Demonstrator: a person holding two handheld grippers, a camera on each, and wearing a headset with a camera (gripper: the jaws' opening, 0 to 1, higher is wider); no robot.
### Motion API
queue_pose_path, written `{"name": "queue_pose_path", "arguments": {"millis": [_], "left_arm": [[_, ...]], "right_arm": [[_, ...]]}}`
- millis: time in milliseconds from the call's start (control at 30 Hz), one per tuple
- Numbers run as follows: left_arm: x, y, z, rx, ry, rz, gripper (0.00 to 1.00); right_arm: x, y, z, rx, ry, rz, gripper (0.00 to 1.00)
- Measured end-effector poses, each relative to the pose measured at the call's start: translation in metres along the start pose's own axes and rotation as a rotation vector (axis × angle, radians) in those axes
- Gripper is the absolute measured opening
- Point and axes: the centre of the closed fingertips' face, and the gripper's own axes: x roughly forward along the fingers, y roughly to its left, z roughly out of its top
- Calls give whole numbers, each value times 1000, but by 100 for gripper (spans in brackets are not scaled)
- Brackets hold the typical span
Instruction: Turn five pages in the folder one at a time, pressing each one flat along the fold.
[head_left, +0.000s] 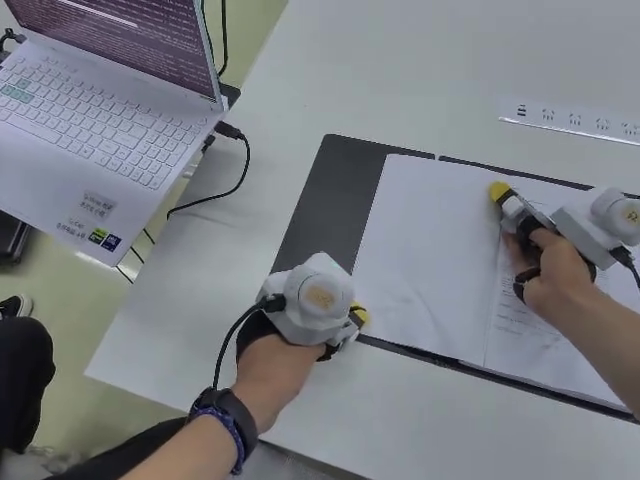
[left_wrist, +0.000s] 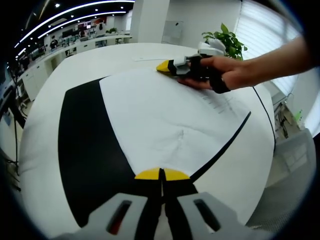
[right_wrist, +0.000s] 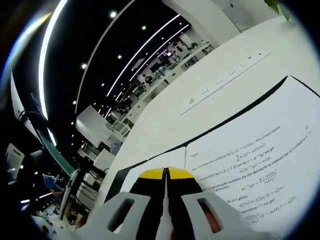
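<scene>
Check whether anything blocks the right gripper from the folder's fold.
Nothing visible does. The right gripper, fingers shut, is on the paper at the far end of the folder fold; the fold line toward the person is bare. The left gripper sits at the near edge, off to one side.

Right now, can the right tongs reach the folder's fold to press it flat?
Likely yes: the right tongs, shut, sit at the upper end of the fold, nothing lies along it, and the left tongs are off at the near edge of the page.
</scene>
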Motion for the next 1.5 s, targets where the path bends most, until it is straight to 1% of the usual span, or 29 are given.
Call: {"name": "queue_pose_path", "arguments": {"millis": [67, 167, 333, 567, 733, 900, 1133, 1267, 1367, 1433, 1500], "left_arm": [[0, 0, 0, -2, 0, 0, 0], [0, 0, 0, -3, -1, 2, 0], [1, 0, 0, -8, -6, -1, 0], [1, 1, 0, -8, -3, -2, 0], [1, 0, 0, -6, 0, -3, 0], [0, 0, 0, -8, 0, -4, 0], [1, 0, -1, -1, 2, -5, 0], [0, 0, -1, 2, 3, -4, 0], [0, -1, -1, 3, 3, -4, 0], [0, -1, -1, -1, 5, -3, 0], [0, 0, -1, -8, 7, 0, 0]], "right_arm": [[-5, 3, -5, -19, 9, 12, 0], [-12, 3, -9, -21, 12, 20, 0], [-22, 2, -16, -42, 15, 12, 0], [-36, -5, -24, -14, 7, 8, 0], [-51, -1, -37, -18, 16, 33, 0], [-59, 1, -43, -18, 23, 38, 0], [-72, 3, -51, 0, 23, 47, 0], [-79, 3, -56, -4, 36, 48, 0], [-86, 6, -63, 31, 54, 57, 0], [-91, 8, -68, 23, 58, 62, 0], [-88, 4, -67, 44, 55, 62, 0]]}}
